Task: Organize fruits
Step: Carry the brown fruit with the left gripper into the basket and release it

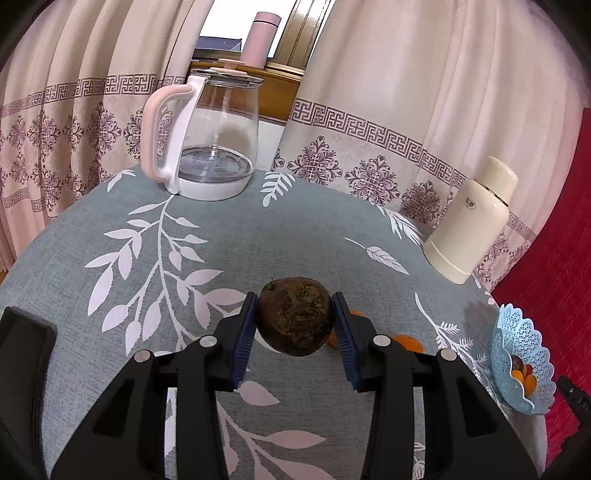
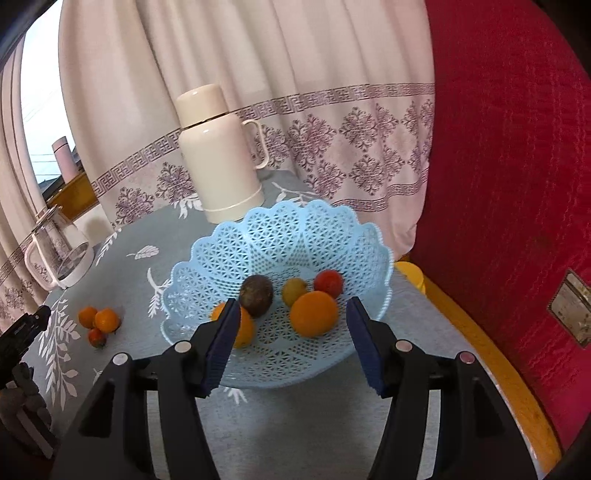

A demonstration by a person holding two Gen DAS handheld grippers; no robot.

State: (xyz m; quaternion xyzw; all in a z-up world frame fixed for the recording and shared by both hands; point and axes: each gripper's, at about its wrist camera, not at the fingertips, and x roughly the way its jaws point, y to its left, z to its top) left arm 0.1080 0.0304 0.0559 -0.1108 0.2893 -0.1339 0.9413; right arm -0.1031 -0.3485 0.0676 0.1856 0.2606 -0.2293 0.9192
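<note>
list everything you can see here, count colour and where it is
basket: one, light blue lattice, table's right side
fruit in basket: five; two orange, one dark brown, one yellow-green, one red
loose fruit: three, two orange and one red, on the cloth left of the basket
brown fruit: one, held in the left claw
kettle: one, clear glass with pink handle, far left
flask: one, cream, behind the basket
bottle: one, pink, window sill
tablecloth: grey-green, white leaves
left claw: shut on brown fruit
right claw: open, empty, before the basket

light: soft, even, window (image 1: 236, 22) glare | edges: fisheye bend, dark corners | focus: mostly sharp
</note>
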